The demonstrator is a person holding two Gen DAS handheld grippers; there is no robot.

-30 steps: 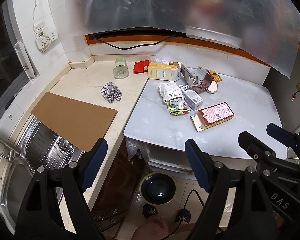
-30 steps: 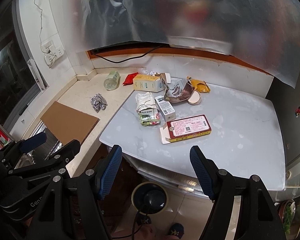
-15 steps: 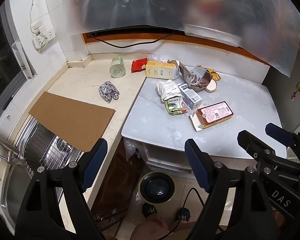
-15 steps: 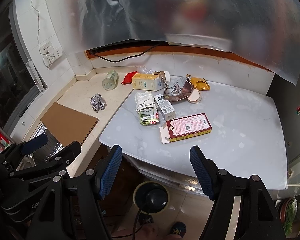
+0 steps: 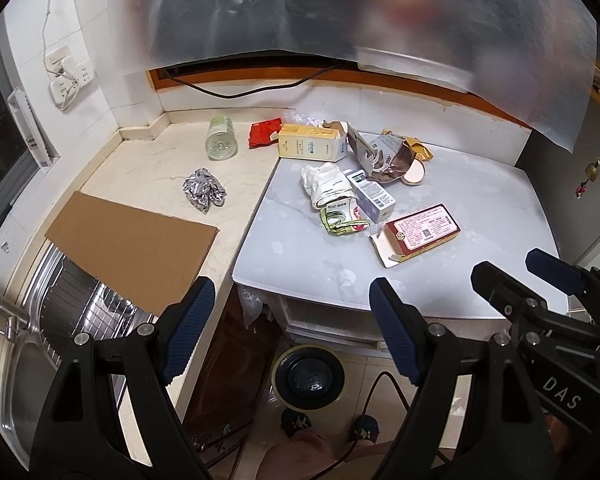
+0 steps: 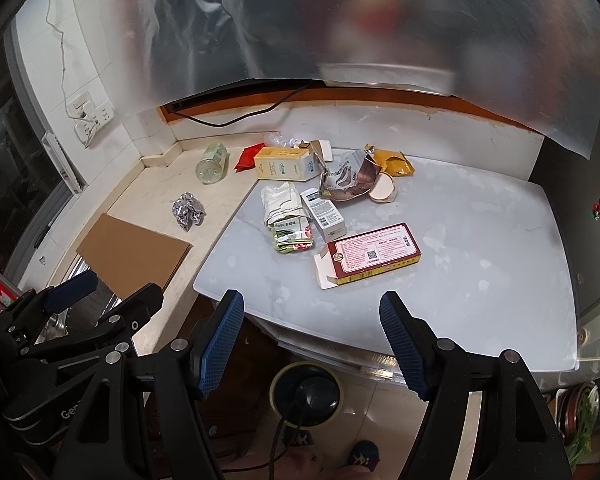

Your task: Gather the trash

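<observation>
Beyond both wide, empty claws, left (image 5: 292, 328) and right (image 6: 312, 340), trash (image 6: 300, 204) litters the table (image 6: 480, 240), well apart

**Even indoor light, soft glare and heavy fisheye bend in a kitchen corner**

Diffuse light falls from above on the pale tabletop (image 5: 480, 208) and cream counter (image 5: 148, 168), leaving only faint, short shadows beside the litter. A hanging translucent plastic sheet (image 5: 340, 12) catches a milky sheen and blurs everything behind it into dark and reddish smears. The window (image 6: 4, 148) at left reads nearly black. A small white glint sparkles on crinkled clear wrap (image 5: 308, 120) by the back wall. Print on the red box (image 6: 374, 254) stays sharp; the floor below sits dimmer. Both views bow straight edges outward, with black vignetting in the corners.
</observation>
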